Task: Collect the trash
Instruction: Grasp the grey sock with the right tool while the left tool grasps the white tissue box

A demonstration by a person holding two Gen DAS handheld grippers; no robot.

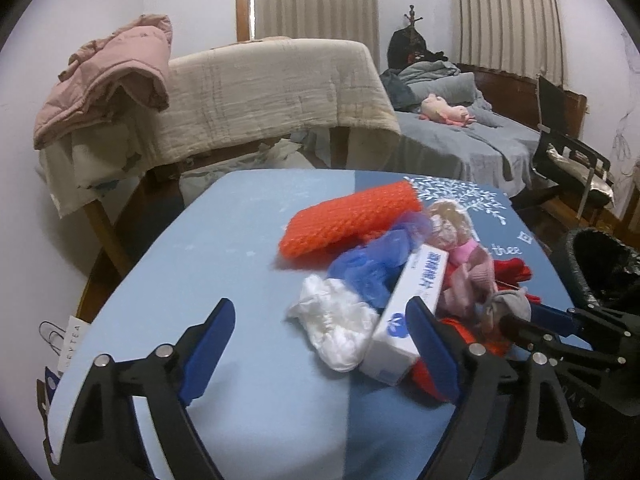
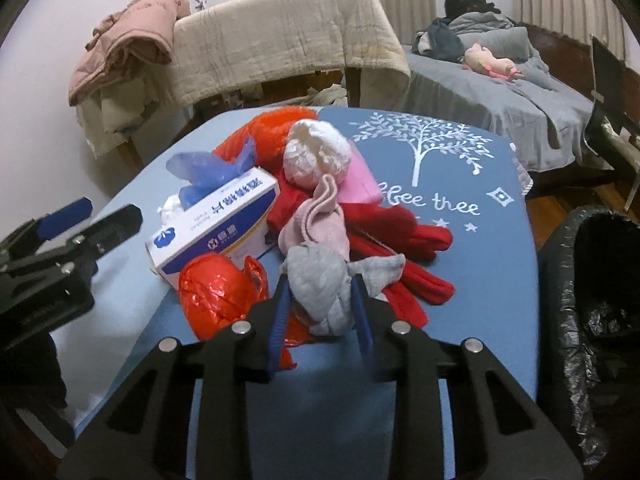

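Right now the right gripper [image 2: 320, 304] has its fingers [image 2: 280, 312] pinching the grey sock [image 2: 320, 284] off the pile, likely bound for the black-lined bin [image 2: 592, 280] alongside; the left gripper [image 1: 320, 344] waits spread wide over the blue surface [image 1: 200, 280].

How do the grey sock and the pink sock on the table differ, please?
The grey sock sits between the right gripper fingers; the pink sock lies free behind it. The grey sock is bunched up, while the pink sock is folded, with one end sticking up. Both lie in the same pile.
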